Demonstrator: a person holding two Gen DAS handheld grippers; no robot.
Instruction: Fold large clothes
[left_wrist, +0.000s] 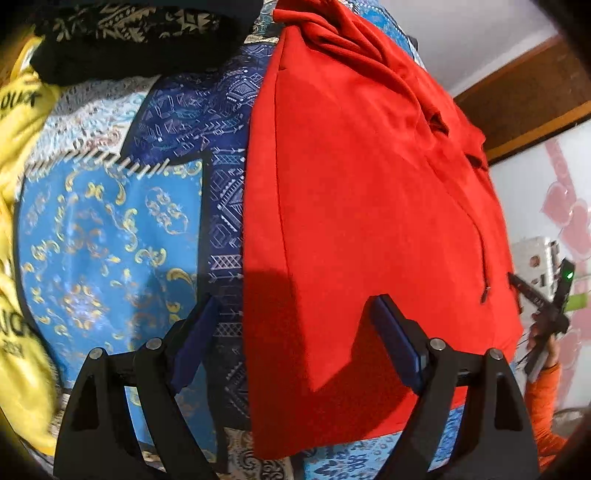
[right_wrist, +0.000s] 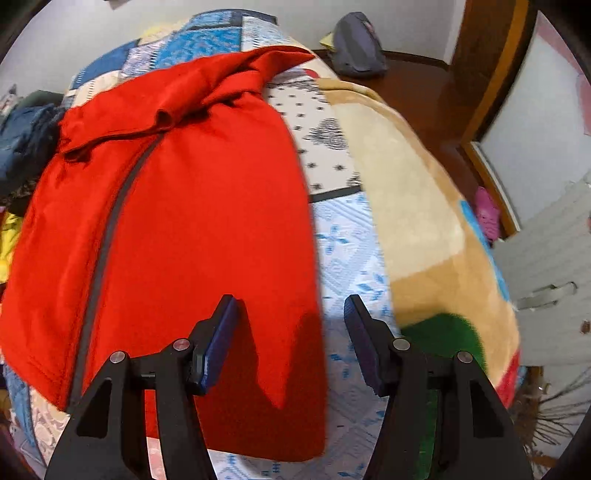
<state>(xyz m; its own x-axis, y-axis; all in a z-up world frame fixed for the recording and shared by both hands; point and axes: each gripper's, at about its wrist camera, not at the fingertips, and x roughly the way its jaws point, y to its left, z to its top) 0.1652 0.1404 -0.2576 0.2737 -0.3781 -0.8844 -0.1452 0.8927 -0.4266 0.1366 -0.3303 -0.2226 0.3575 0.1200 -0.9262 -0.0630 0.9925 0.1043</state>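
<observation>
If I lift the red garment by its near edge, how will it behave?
The red garment will probably hang limp: its far end lies bunched in soft folds. It looks light, lying flat on the quilt. With only its two corners pinched, the middle may sag.

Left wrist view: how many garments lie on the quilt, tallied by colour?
Red garment: 1
Yellow garment: 1
Black patterned garment: 1
Total: 3, on the patchwork quilt.
</observation>
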